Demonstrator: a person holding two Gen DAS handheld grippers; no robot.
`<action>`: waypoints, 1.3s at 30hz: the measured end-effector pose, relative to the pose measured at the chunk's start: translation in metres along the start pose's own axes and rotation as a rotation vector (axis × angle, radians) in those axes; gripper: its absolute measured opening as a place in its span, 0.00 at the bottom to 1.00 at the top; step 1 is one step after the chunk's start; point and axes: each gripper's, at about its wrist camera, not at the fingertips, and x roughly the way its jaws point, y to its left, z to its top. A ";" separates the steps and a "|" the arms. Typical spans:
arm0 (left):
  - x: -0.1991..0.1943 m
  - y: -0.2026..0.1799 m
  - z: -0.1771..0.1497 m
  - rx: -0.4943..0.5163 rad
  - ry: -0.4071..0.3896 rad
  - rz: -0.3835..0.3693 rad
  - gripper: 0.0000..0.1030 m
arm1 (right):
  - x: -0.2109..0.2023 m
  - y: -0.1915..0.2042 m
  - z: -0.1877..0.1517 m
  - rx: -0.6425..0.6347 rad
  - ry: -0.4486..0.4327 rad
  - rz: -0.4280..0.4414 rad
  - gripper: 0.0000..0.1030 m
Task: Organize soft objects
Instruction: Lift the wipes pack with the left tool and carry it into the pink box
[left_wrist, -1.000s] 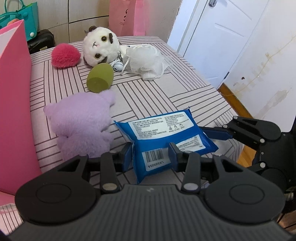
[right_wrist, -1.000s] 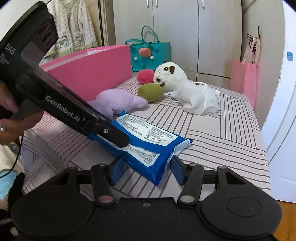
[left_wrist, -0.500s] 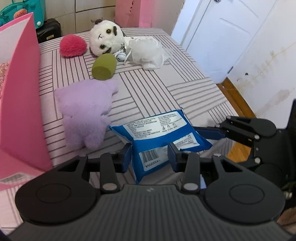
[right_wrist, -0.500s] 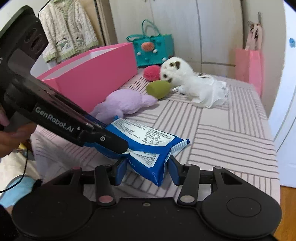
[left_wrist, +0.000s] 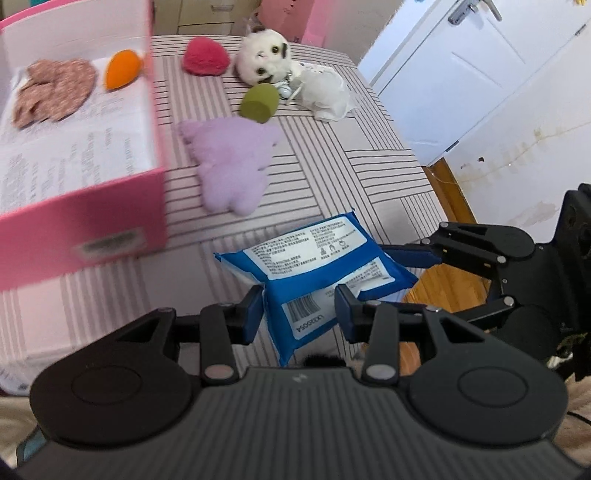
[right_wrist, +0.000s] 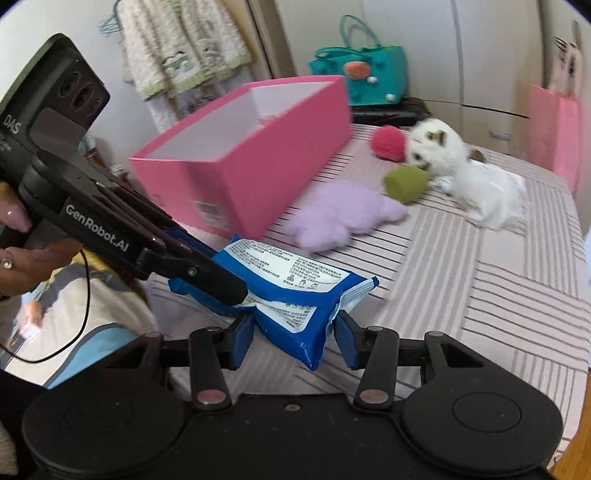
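Note:
Both grippers hold a blue wipes pack lifted above the striped table near its front edge. My left gripper is shut on one end of it. My right gripper is shut on the other end, where the pack hangs between its fingers. The pink box stands open at the left. In the left wrist view the box holds a brown patterned cloth and an orange sponge. A purple plush, a green sponge, a red pom and a white plush dog lie on the table.
A white mesh puff lies by the dog. The table's right edge drops to a wooden floor and a white door. A teal bag and a pink bag stand behind the table.
Both grippers have lifted the wipes pack and swung left toward the pink box. The box's inside now shows in the left wrist view.

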 end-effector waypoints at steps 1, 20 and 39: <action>-0.008 0.002 -0.004 -0.010 -0.003 0.002 0.38 | -0.001 0.007 0.003 -0.012 0.000 0.009 0.52; -0.129 0.036 -0.043 -0.021 -0.353 0.079 0.38 | -0.017 0.098 0.066 -0.231 -0.174 -0.002 0.52; -0.112 0.139 0.041 -0.126 -0.512 0.142 0.38 | 0.081 0.067 0.160 -0.242 -0.286 0.023 0.50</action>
